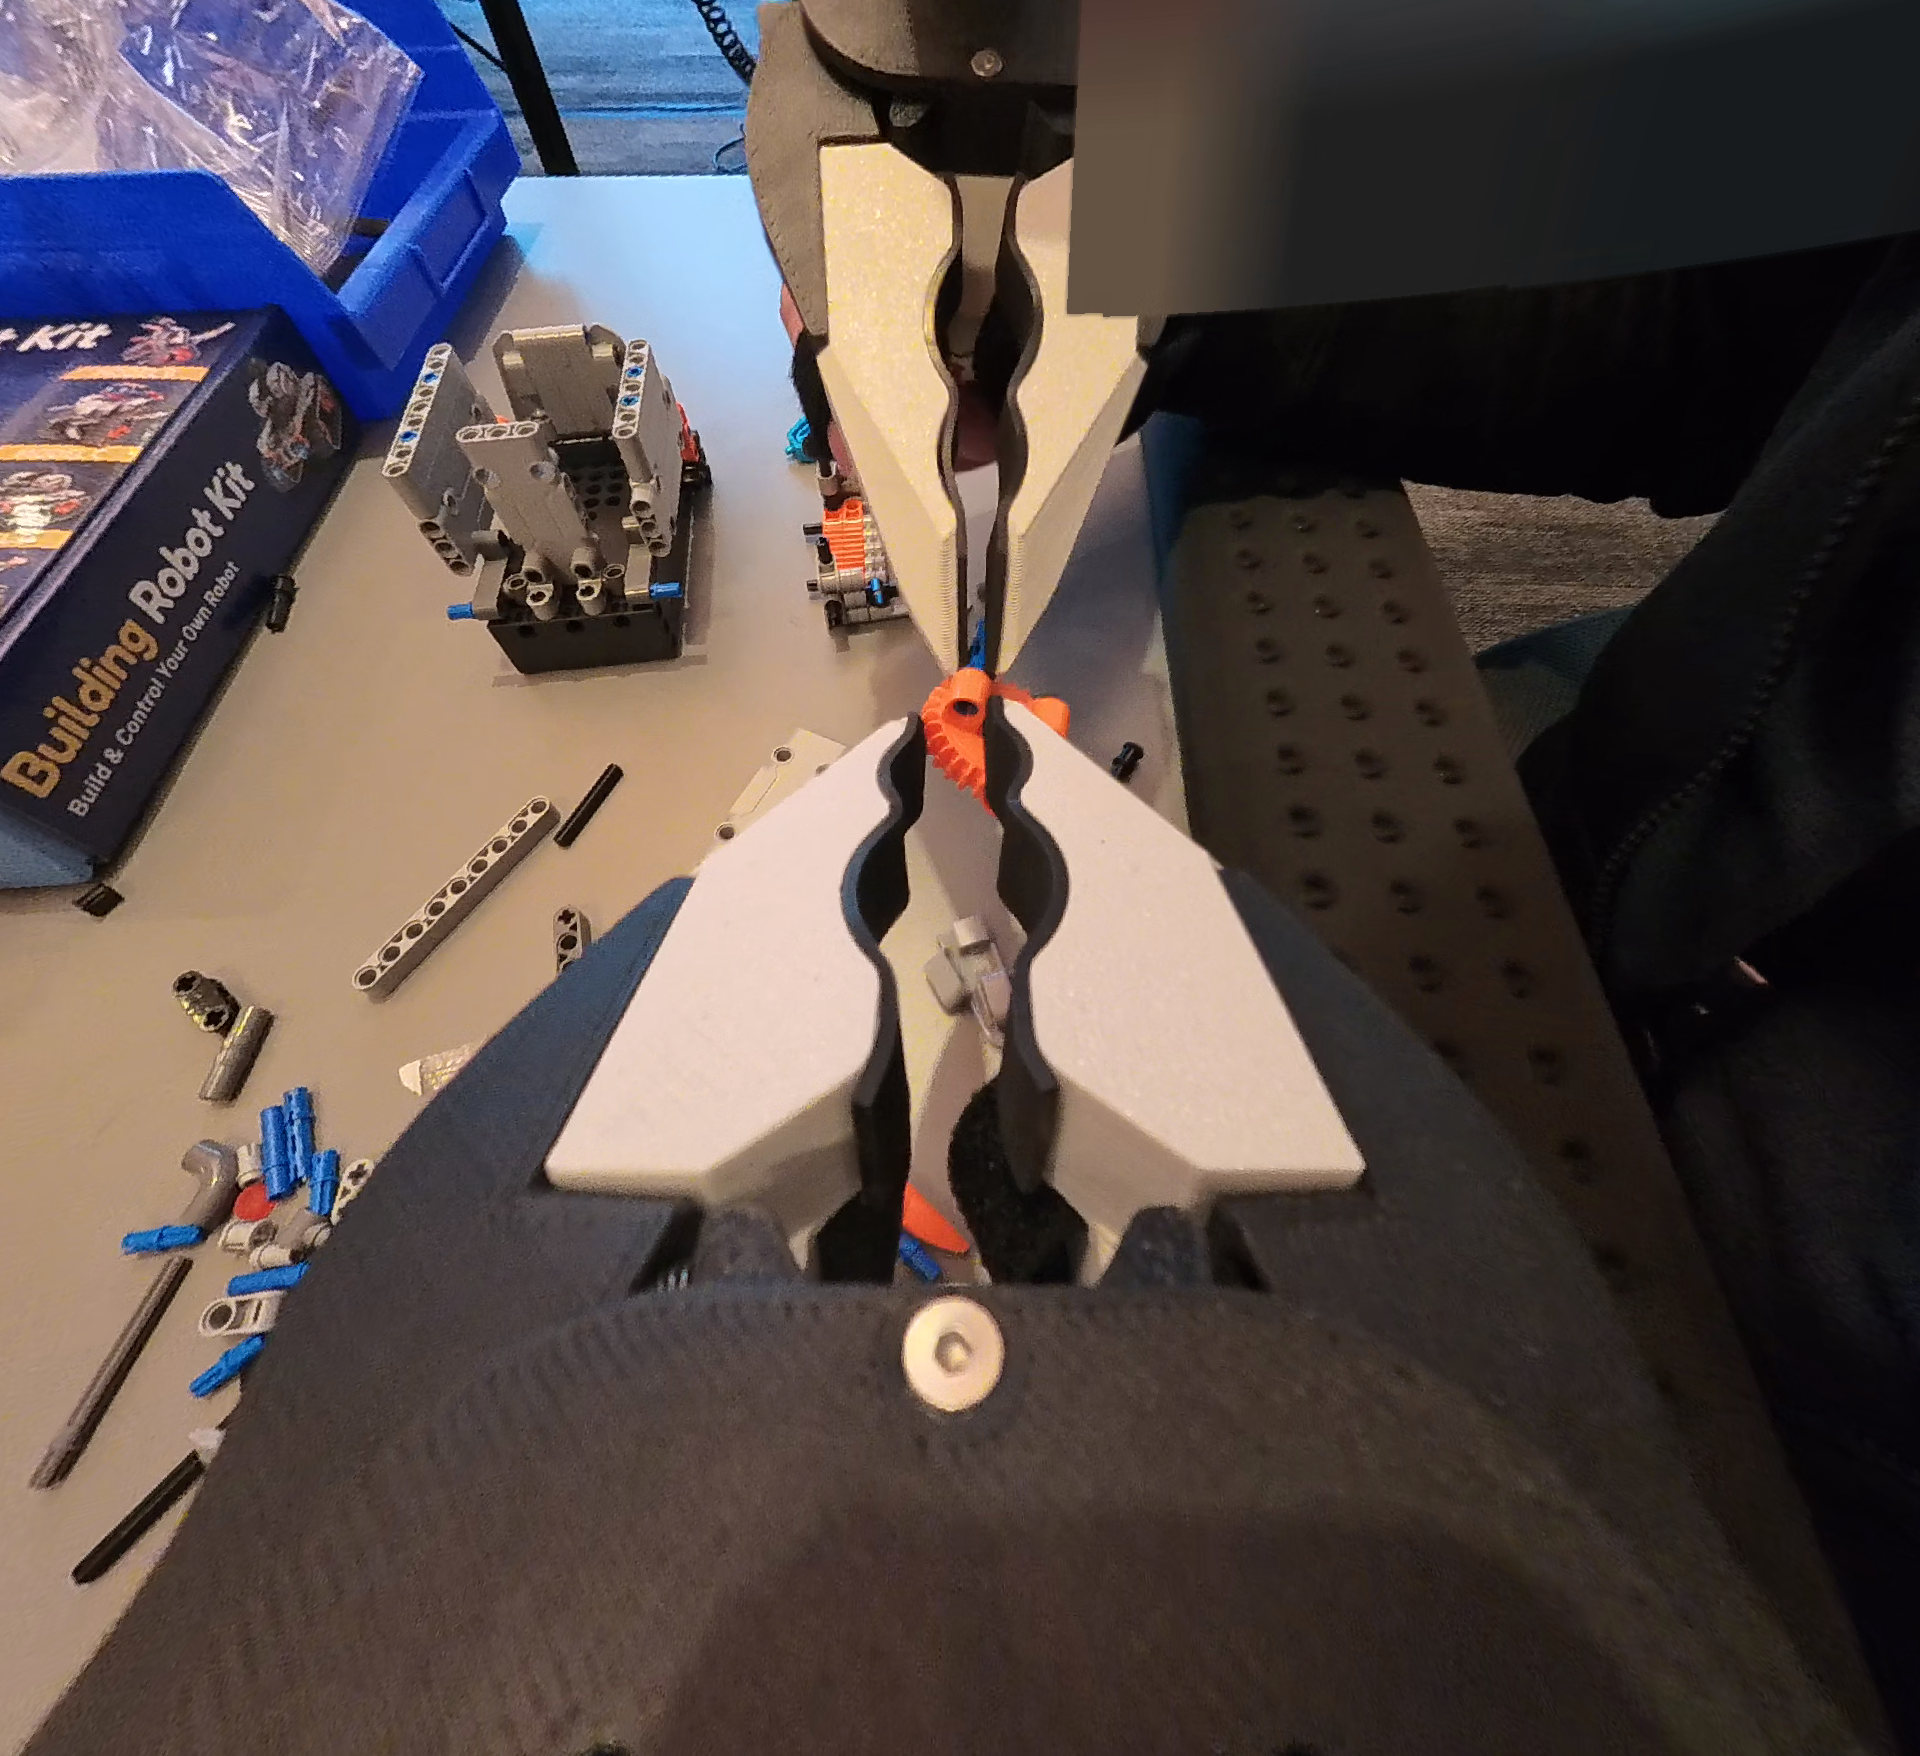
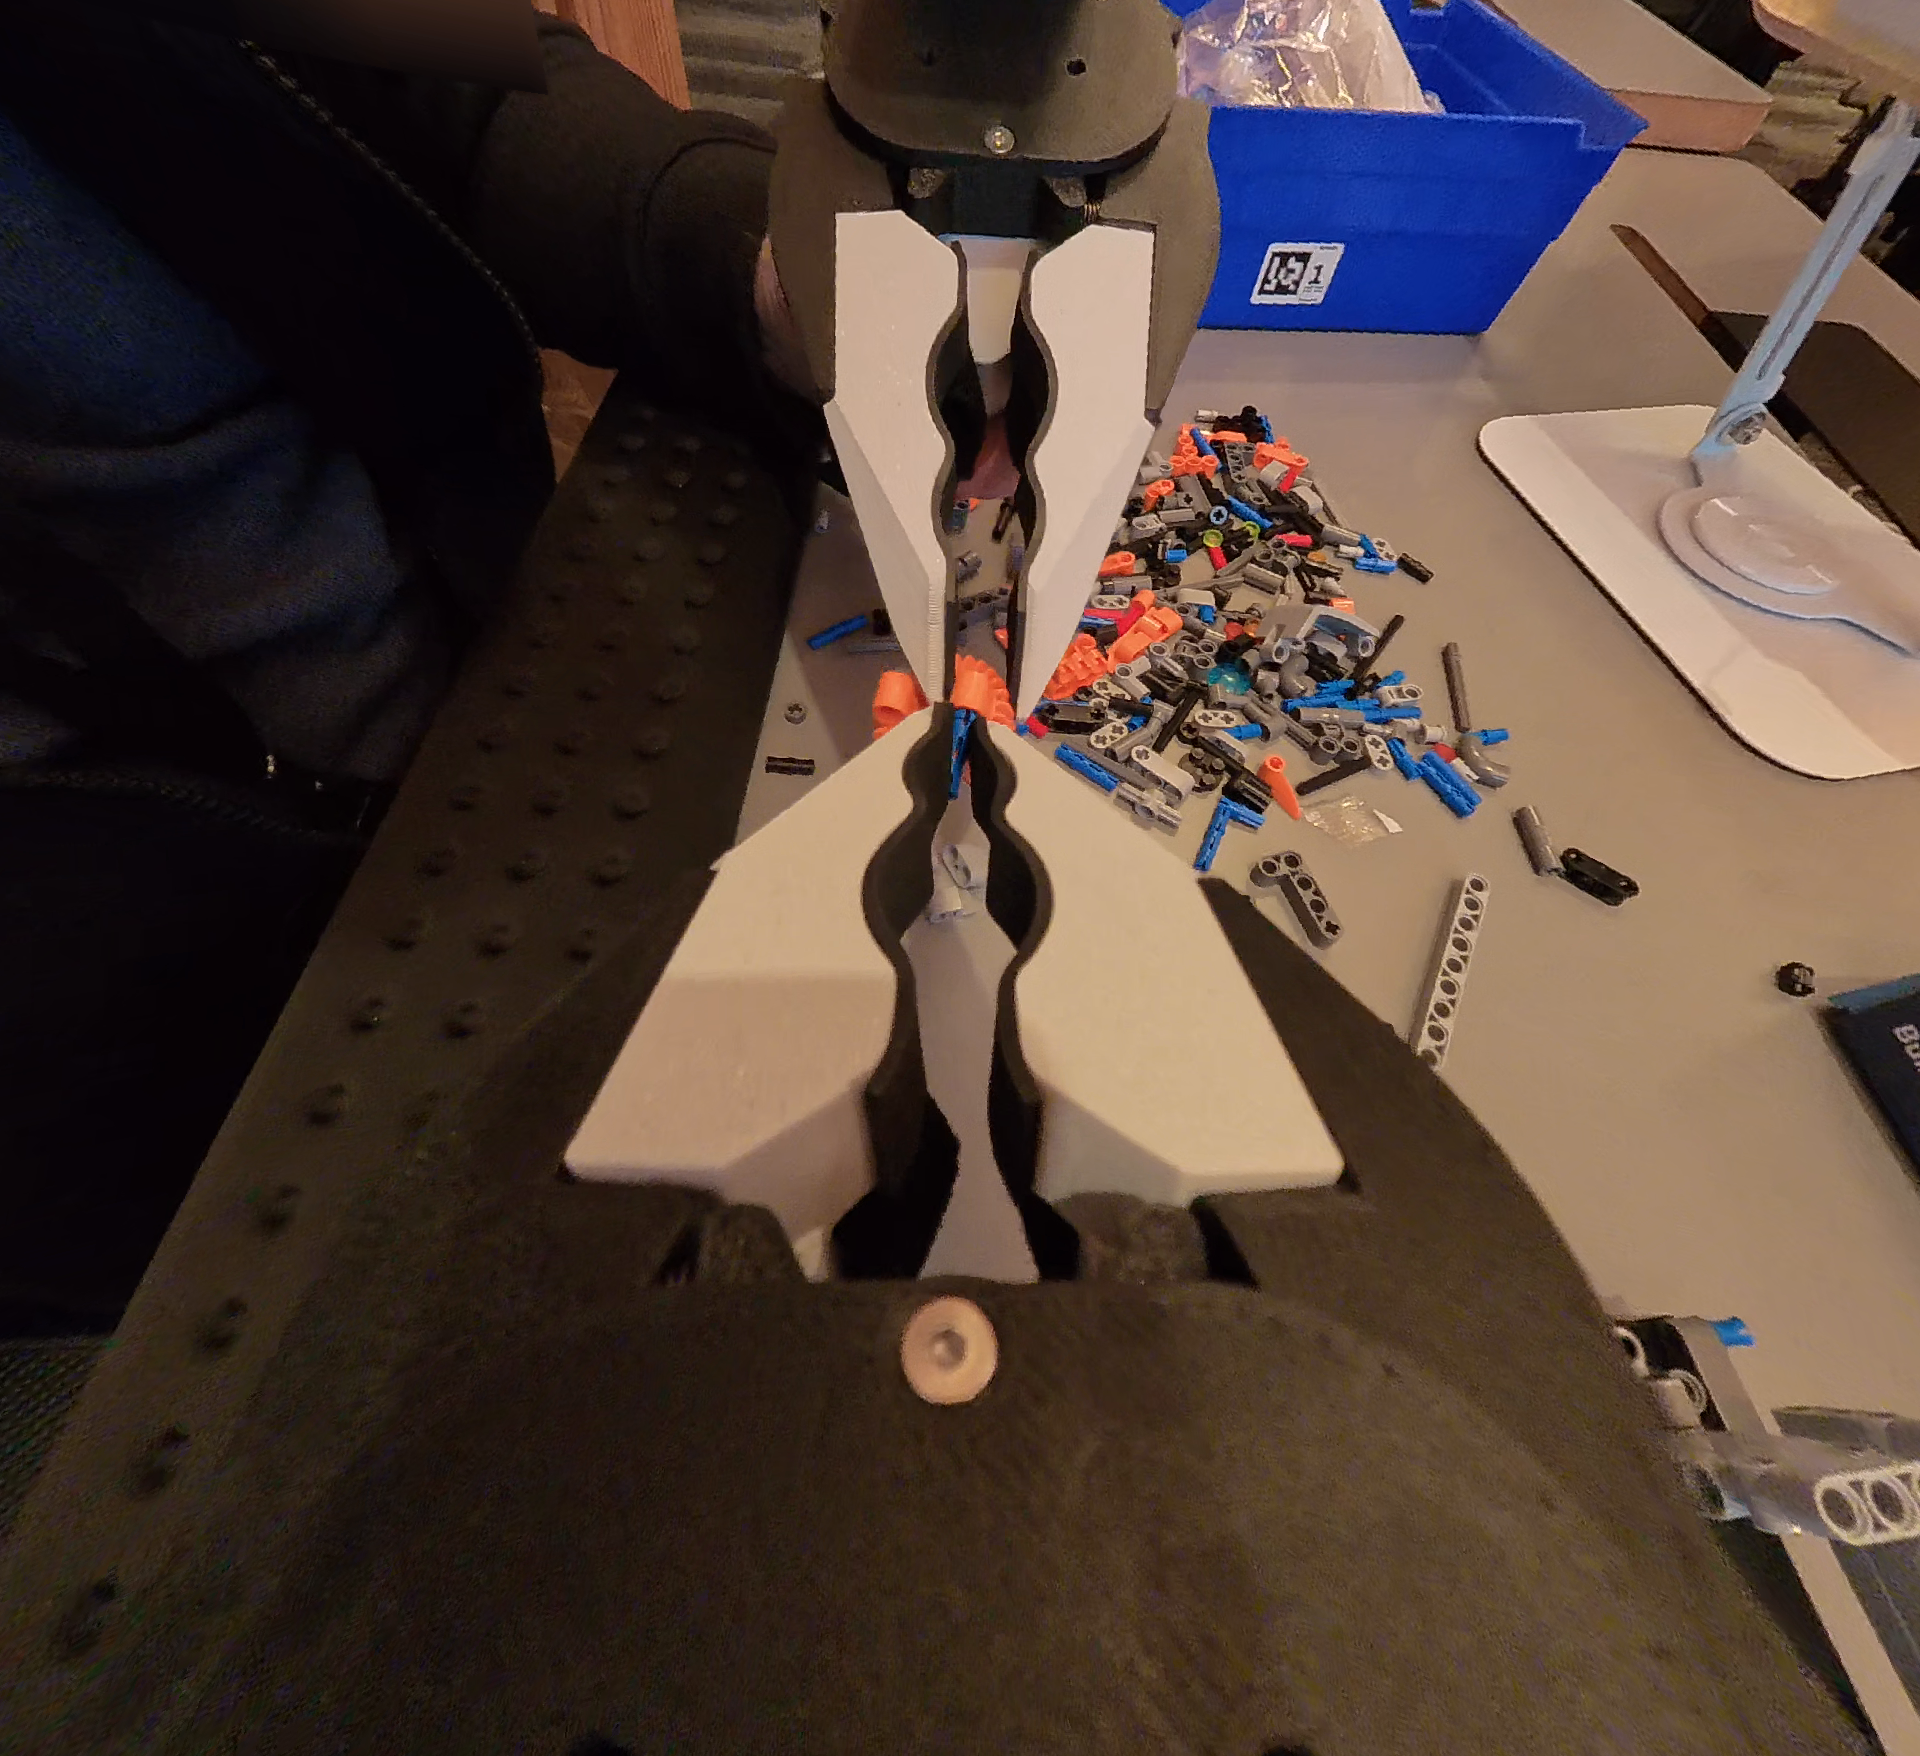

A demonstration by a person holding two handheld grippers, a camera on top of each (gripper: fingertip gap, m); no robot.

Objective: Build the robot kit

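My left gripper (image 1: 958, 745) is shut on an orange gear (image 1: 948, 756) and holds it above the grey table's near edge. My right gripper (image 1: 977, 657) comes in from opposite, tip to tip with it. The right gripper (image 2: 961, 732) is shut on a small blue pin (image 2: 961, 756), whose end meets the orange gear (image 2: 979, 683) held by the left gripper (image 2: 982, 667). A second orange piece (image 2: 896, 698) shows just beside the gear. A person's dark sleeves are behind both grippers.
A grey and black block assembly (image 1: 571, 501), a blue bin (image 1: 447, 179) with plastic bags and a kit box (image 1: 156, 563) stand to the left. A pile of loose parts (image 2: 1247, 646) and a white lamp base (image 2: 1662, 563) lie beyond. A black perforated pad (image 1: 1351, 771) edges the table. The tips of both grippers are at nearly the same place. My left tips are roughly 35 centimeters from the white lamp base (image 2: 1662, 563).
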